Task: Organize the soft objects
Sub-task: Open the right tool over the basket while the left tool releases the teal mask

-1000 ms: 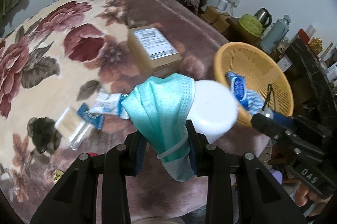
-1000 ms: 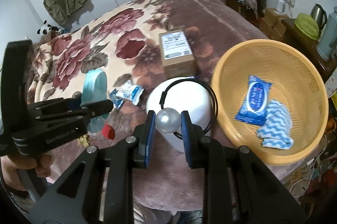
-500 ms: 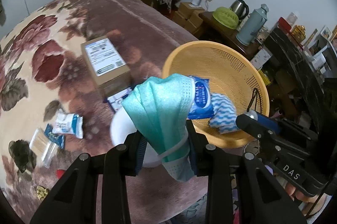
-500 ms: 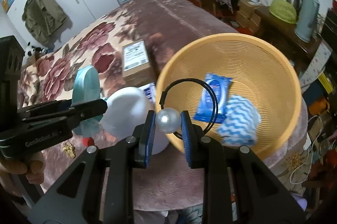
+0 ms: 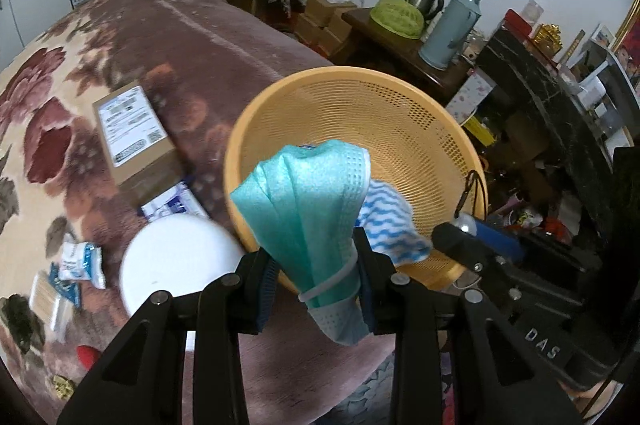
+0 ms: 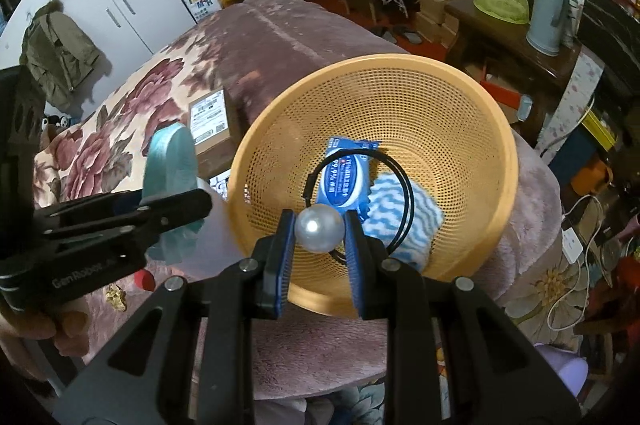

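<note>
— Holding anything in each gripper right now?

— Yes. Your left gripper (image 5: 316, 279) is clamped on the folded teal face mask (image 5: 308, 209); your right gripper (image 6: 319, 239) pinches the pearl bead of a black hair tie (image 6: 320, 230).

— Where's the basket from each?

— The orange basket (image 6: 460, 97), at the bed's (image 6: 256, 37) near corner, lies directly below your right gripper; your left sits just over its near rim, so the right looks nearer to drop first.
</note>
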`<state>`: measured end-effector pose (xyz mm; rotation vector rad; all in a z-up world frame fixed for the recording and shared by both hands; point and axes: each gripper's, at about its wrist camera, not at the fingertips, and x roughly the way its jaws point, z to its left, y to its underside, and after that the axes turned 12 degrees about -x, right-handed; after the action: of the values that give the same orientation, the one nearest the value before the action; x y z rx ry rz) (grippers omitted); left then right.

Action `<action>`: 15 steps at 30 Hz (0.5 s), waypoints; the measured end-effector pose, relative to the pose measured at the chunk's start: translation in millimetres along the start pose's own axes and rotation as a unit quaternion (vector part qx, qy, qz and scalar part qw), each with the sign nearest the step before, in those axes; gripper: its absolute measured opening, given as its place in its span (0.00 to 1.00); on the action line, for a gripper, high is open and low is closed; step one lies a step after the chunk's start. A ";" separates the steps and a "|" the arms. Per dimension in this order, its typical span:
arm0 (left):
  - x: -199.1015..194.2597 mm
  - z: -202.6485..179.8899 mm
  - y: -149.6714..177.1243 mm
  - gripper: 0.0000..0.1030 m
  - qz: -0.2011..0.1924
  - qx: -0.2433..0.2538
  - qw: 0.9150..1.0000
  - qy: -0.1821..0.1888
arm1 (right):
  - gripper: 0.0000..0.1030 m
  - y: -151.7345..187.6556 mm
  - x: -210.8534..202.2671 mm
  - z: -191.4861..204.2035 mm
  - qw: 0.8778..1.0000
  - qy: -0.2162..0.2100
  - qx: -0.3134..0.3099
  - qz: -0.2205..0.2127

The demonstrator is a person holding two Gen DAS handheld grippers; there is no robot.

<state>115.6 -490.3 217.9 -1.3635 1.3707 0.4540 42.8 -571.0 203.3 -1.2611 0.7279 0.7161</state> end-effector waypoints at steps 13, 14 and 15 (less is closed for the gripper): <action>-3.5 19.2 3.7 0.98 -0.046 -0.019 0.999 -0.006 | 0.72 5.2 -0.6 -23.7 0.999 0.008 0.043 -0.007; -6.0 20.8 3.1 0.99 -0.050 -0.019 0.999 -0.007 | 0.79 5.7 -0.3 -23.9 0.999 0.008 0.044 -0.005; -9.3 23.6 2.6 0.99 -0.054 -0.021 0.998 -0.009 | 0.82 6.2 0.3 -23.0 0.999 0.008 0.043 -0.002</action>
<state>120.6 -465.3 217.0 -1.4574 1.2725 0.4233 35.9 -592.6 196.0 -1.1906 0.7614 0.6644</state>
